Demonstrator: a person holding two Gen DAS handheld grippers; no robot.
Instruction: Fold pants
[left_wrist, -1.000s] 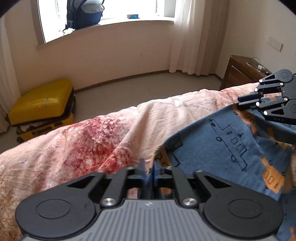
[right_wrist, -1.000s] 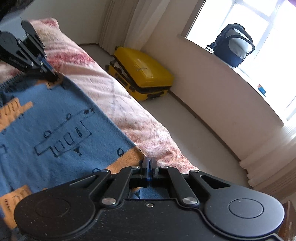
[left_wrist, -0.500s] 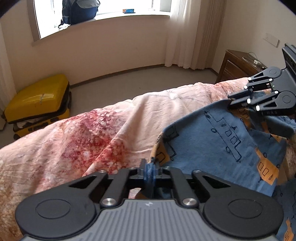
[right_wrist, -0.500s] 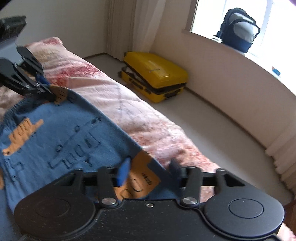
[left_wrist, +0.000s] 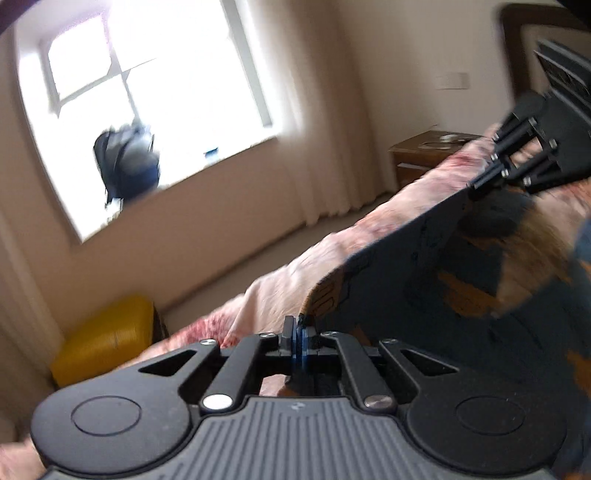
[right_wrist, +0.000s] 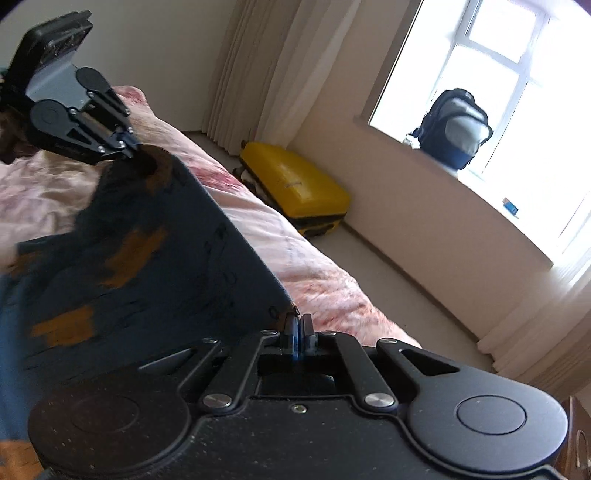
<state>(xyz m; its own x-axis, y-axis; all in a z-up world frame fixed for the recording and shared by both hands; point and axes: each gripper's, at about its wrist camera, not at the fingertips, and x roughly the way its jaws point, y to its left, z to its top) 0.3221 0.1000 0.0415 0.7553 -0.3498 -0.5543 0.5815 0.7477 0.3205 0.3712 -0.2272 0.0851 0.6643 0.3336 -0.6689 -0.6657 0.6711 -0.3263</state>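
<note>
Blue pants (left_wrist: 424, 280) with orange patches, stretched taut between both claws, one corner pinched in each. Left claw (left_wrist: 298, 332) clamped tight on the near edge; right claw (right_wrist: 297, 326) likewise. Long edge strung claw to claw, lifted over the pink bedspread (right_wrist: 295, 251), neither hand nearer the fold.

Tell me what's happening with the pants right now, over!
Left gripper and right gripper both shut on the pants. Edge stretched between them, lifted above the bed. Nothing in the way.
</note>
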